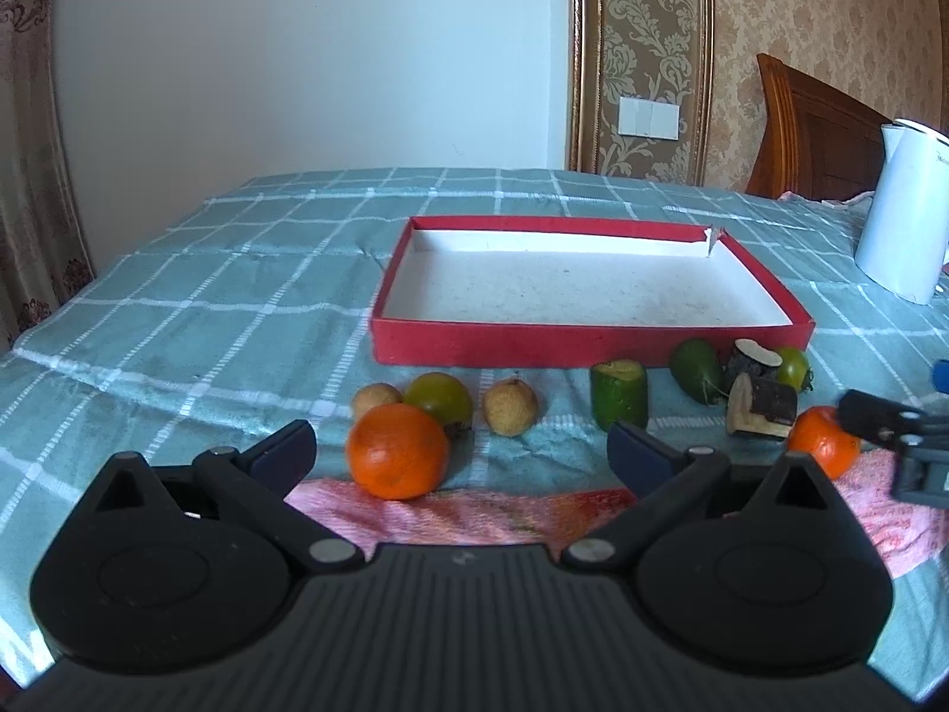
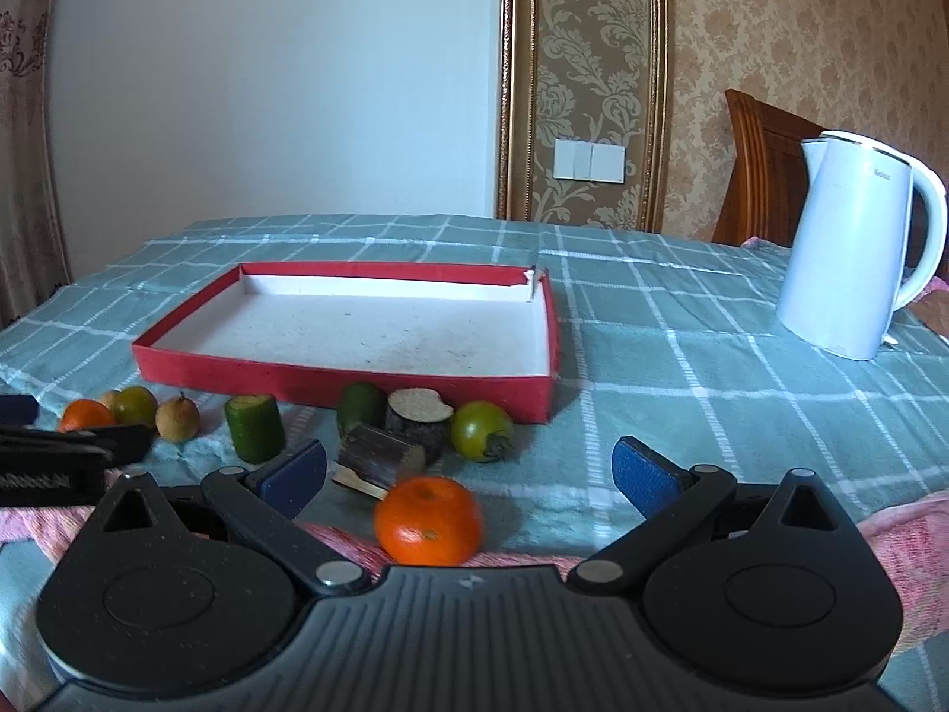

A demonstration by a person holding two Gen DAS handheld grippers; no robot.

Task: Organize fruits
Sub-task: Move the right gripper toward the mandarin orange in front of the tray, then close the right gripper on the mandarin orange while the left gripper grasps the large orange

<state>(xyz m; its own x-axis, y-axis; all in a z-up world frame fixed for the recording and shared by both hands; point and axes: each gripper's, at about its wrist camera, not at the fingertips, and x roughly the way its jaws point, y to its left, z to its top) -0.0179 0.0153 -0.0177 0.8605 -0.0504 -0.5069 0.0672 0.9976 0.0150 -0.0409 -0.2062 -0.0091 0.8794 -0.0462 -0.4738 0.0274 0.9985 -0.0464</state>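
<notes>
- My left gripper [image 1: 462, 451] is spread wide with nothing between its fingers; an orange [image 1: 397, 451] sits just ahead of it, nearer the left finger, at the edge of a pink towel [image 1: 474, 519].
- My right gripper [image 2: 468, 474] is equally wide and empty, with a second orange [image 2: 428, 519] between its fingers, lying left of centre.
- The red tray [image 2: 332, 380] lies beyond the row of fruit on the checked cloth [image 2: 682, 368], and its white floor holds nothing, so I judge the sorting has not begun.
- Risk one: both oranges are round and sit off-centre. If I close, one finger could touch first and nudge the fruit away.
- Risk two: the right orange lies just in front of a dark cut stub [image 2: 379, 457] and a green tomato [image 2: 480, 430]. Pushing forward could scatter them against the tray wall.
- Risk three: the grippers are close together, and the right one shows in the left view beside its orange. Moving both at once could make them collide.
- Risk four: the white kettle [image 2: 854, 249] stands to the right of the tray, within reach of a wide swing.
</notes>
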